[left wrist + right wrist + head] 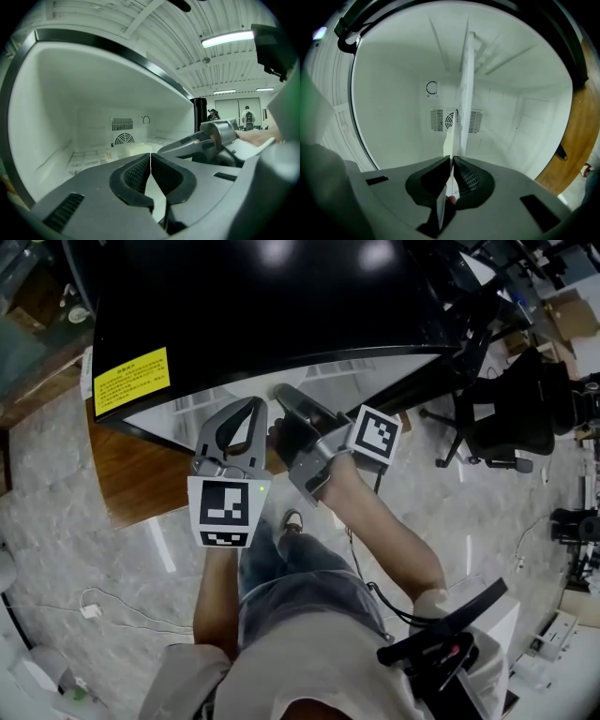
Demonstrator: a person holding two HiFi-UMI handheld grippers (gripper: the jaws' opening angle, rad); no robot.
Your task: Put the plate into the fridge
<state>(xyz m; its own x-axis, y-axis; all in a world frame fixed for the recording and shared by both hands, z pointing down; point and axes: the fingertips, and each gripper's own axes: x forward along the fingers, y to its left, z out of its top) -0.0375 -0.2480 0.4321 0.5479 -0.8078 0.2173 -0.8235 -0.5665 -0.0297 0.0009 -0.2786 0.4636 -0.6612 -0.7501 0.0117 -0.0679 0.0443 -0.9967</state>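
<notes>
Plate (465, 84) sits clamped by its rim in my right claw (451, 161), running edge-on toward twelve o'clock into the open fridge (389, 108) compartment, so it leads in first. My left claw (150, 159), at nine o'clock beside it, is closed on nothing.

Head cam: steep down onto fridge (262, 306) top. L+R gripper cams: close at its mouth, facing in; both share rear vent (123, 131).

Noted: fridge (262, 306) glossy black outside, smooth white plastic inside. The plate (464, 84) is smooth, white, matt. Both left hand-held gripper (150, 159) and right hand-held gripper (452, 161): matt grey plastic, black ribbed pads (133, 176). The floor (94, 559) looks like polished stone.
</notes>
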